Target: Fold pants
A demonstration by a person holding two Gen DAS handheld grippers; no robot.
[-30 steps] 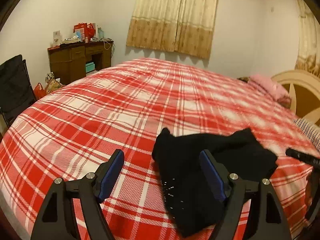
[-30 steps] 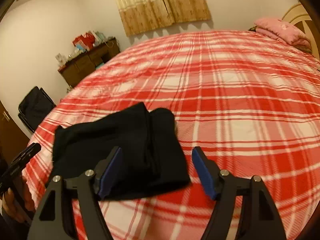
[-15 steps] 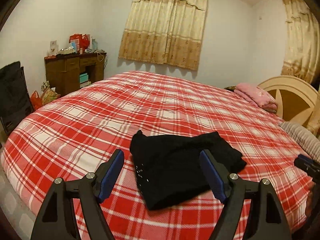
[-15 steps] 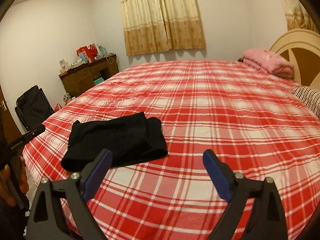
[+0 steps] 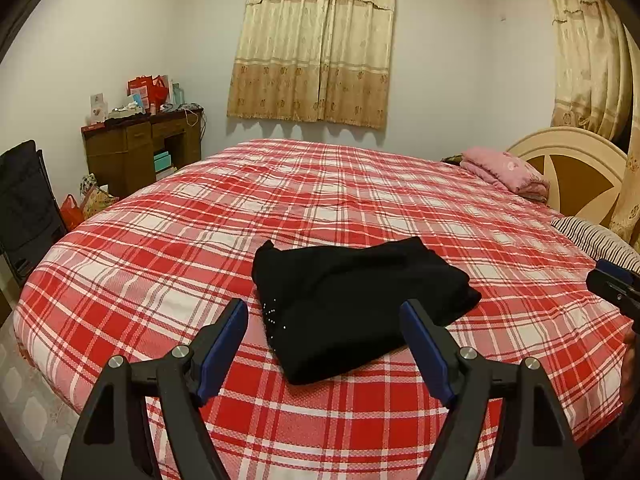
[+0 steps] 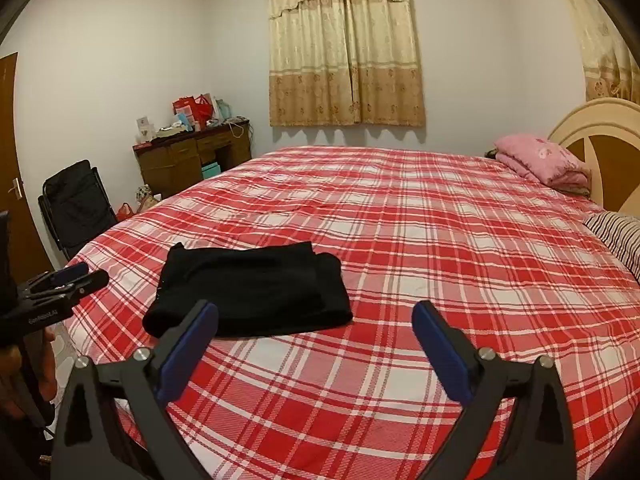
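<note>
The black pants (image 5: 356,304) lie folded in a compact bundle on the red plaid bed (image 5: 344,196), near its front edge. They also show in the right wrist view (image 6: 256,292), left of centre. My left gripper (image 5: 324,340) is open and empty, held back from the pants and above the bed's edge. My right gripper (image 6: 316,340) is open and empty, raised off the bed to the right of the pants. Each gripper shows at the edge of the other's view: the right gripper (image 5: 616,288), the left gripper (image 6: 60,284).
A folded pink blanket (image 5: 504,170) and a striped pillow (image 5: 596,236) lie by the cream headboard (image 5: 576,172) at the right. A brown desk (image 5: 140,152) with clutter and a black folding chair (image 5: 24,204) stand left of the bed.
Both grippers have pulled back and up from the pants, which stay folded on the bed. The pants now look smaller and farther off in both views.
</note>
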